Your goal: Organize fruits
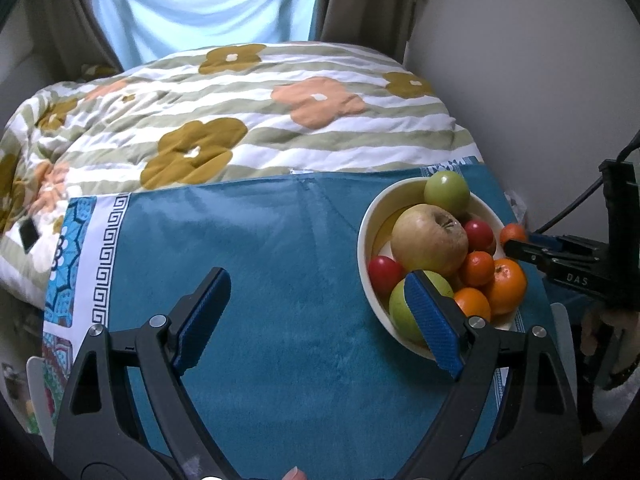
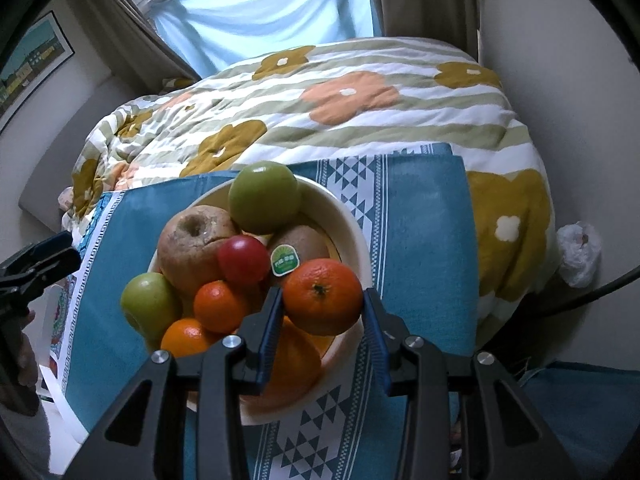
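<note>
A cream bowl [image 2: 352,216] full of fruit stands on a teal cloth [image 1: 280,260]. It holds green apples [image 2: 264,196], a brownish apple [image 2: 192,248], red fruits [image 2: 244,260], a kiwi with a sticker [image 2: 300,244] and several mandarins. My right gripper [image 2: 322,312] is shut on a mandarin [image 2: 322,296] just above the bowl's near side; it also shows in the left wrist view [image 1: 516,242], pinching that mandarin [image 1: 512,233]. My left gripper [image 1: 316,312] is open and empty over the cloth, left of the bowl [image 1: 366,248].
A flowered quilt [image 1: 240,112] covers the bed behind the cloth. A window with a pale blue curtain [image 2: 260,12] is at the back. A white plastic bag [image 2: 578,252] lies to the right by the wall. A dark phone [image 1: 29,236] rests on the quilt at left.
</note>
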Demonstrator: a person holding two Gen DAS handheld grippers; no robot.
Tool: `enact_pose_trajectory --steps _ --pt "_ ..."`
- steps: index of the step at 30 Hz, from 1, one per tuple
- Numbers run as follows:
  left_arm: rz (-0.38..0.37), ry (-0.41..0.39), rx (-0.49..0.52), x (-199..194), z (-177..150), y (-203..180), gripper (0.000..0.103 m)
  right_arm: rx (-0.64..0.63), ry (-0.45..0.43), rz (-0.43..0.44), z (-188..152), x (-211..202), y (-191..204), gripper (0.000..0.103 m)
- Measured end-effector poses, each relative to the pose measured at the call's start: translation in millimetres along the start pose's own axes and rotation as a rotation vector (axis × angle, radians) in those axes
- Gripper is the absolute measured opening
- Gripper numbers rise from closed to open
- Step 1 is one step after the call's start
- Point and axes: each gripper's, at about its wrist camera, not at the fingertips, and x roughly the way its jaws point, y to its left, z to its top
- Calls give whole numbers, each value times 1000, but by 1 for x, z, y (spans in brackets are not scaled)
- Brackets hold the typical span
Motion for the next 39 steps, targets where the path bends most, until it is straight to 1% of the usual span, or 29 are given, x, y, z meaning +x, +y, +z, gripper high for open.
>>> enact_pose_trajectory --steps 1,2,3,4,8,13,18,20,21,22,25,26,27,30,32,34,36,39 --pt "1 0 -1 0 -1 0 94 3 -8 8 0 0 0 61" --pt "4 -1 -1 -1 -1 0 94 6 -18 19 0 -1 -1 69" --pt "6 -2 -1 -2 -2 0 94 7 -26 29 -1 -2 -2 83" --pt "7 -3 -1 -2 -3 0 94 6 -30 34 -1 -2 -2 90" --pt "13 -11 -7 -8 -5 0 94 -9 -43 32 -3 -5 0 91" --pt "19 -36 -24 -25 -8 4 94 -28 -68 26 -2 -21 10 91" --pt "43 -97 -25 -56 -10 11 94 -67 -142 10 1 -54 35 91" --pt "56 -131 -22 -73 -13 15 94 -82 -190 9 3 -74 52 91" --pt "61 -149 -20 -83 -14 16 94 -87 -215 11 3 -85 61 95" --pt "67 -167 -18 -92 -16 17 94 -90 -234 12 3 -94 68 102" --pt "97 -230 -10 -126 -20 23 94 -93 -296 4 0 -124 97 103" --pt "101 -246 -11 -135 -22 26 96 -92 -316 2 -2 -134 107 103" --pt "107 -268 -16 -149 -26 31 102 -90 -333 -2 -5 -142 115 103" --pt "122 -336 -30 -185 -39 43 103 -78 -379 -20 -17 -168 145 103" --pt "137 -351 -34 -202 -47 49 103 -71 -400 -58 -28 -186 167 103" --pt "172 -366 -36 -221 -59 56 103 -62 -414 -93 -41 -200 187 103" --pt "198 -373 -41 -236 -71 64 103 -59 -407 -122 -54 -209 205 103" --pt "198 -367 -55 -252 -89 75 103 -56 -402 -166 -72 -217 223 103"
